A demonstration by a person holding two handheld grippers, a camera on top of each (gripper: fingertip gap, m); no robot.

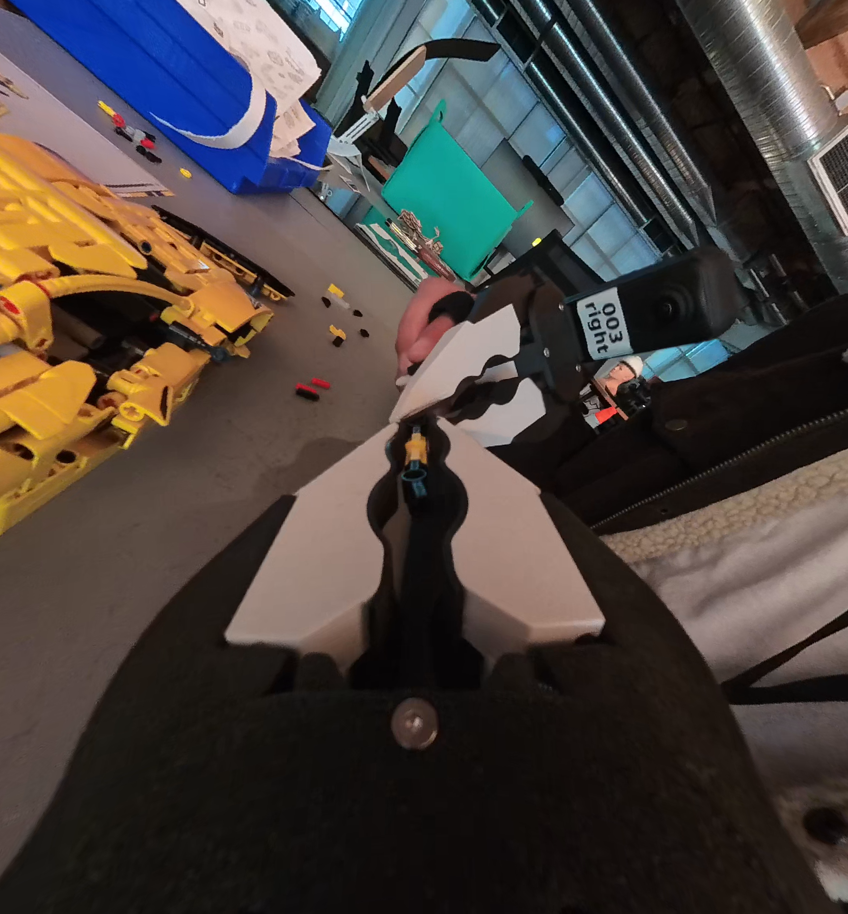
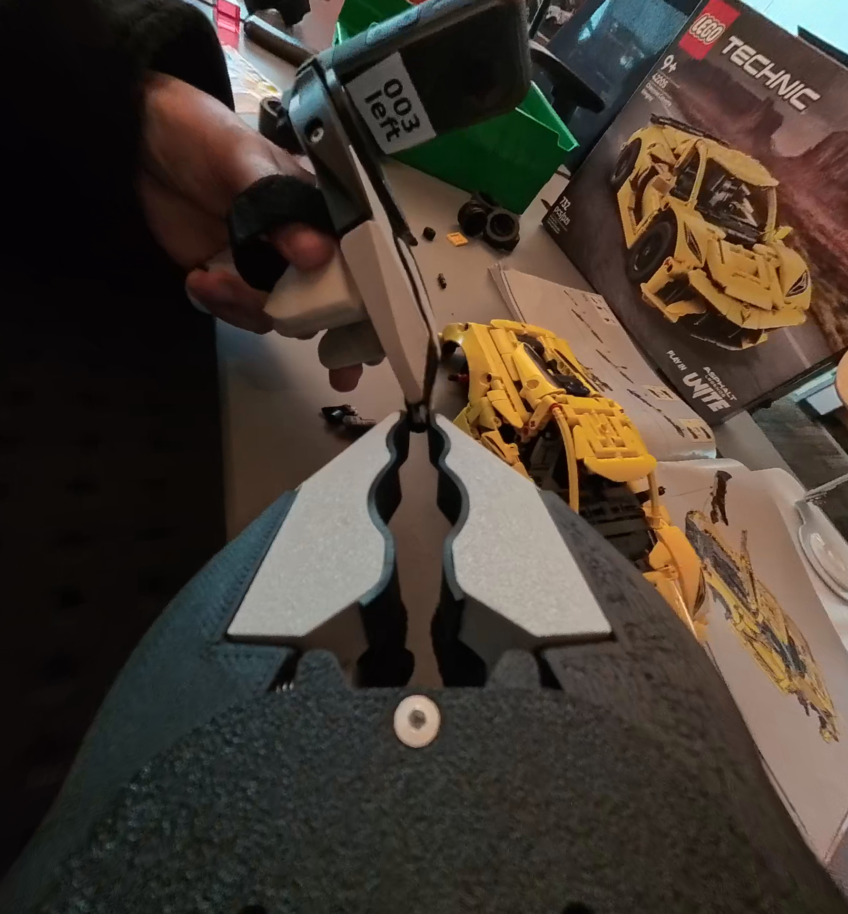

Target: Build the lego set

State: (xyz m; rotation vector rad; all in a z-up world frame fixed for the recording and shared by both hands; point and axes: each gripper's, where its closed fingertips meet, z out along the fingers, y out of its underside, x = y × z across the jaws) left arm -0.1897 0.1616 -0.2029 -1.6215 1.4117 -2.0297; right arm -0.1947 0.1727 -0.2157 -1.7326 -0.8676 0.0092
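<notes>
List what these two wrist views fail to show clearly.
- Small yellow and blue piece: left wrist view, mostly hidden between the left gripper fingers; its shape is unclear.
- Where the right gripper meets that piece: right wrist view, a dark spot too small to read.
- Yellow car model: left wrist view, cut off by the left edge.
- Loose pieces on the table: too small to identify.

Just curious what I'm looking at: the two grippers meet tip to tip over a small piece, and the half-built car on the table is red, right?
Not quite. The left gripper and right gripper do meet over a small yellow and black piece, but the half-built car is yellow, as the right wrist view shows.
</notes>
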